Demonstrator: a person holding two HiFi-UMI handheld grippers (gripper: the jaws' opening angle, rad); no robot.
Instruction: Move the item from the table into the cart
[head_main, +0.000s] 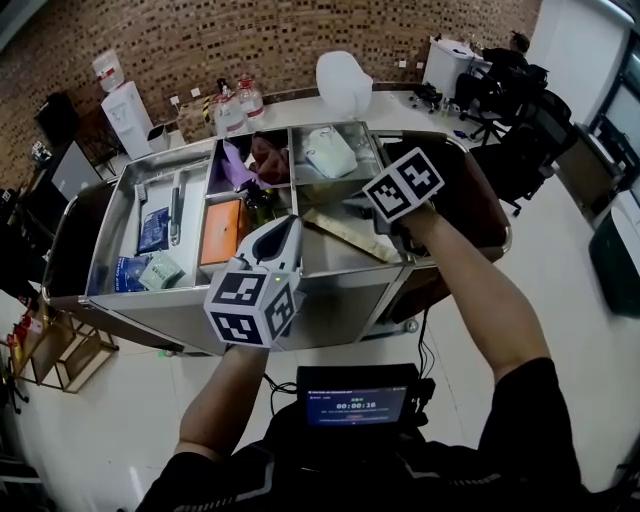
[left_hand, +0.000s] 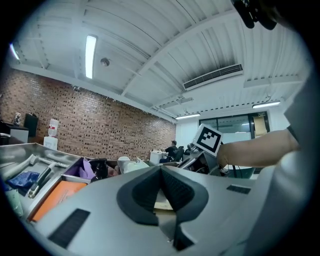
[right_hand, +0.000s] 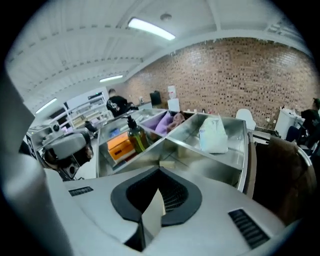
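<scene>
The steel cart stands in front of me, split into several compartments. A long flat beige card lies slantwise in its near right compartment. My right gripper hangs over that card's far end, pointing down. In the right gripper view the right gripper has its jaws shut on a thin beige card edge. My left gripper is level above the cart's near middle. In the left gripper view the left gripper is shut, with nothing in it.
The cart holds an orange box, a dark pump bottle, a purple bag, a white pouch and blue packets. A white counter runs behind it. A water dispenser stands far left and a brown curved panel is at the right.
</scene>
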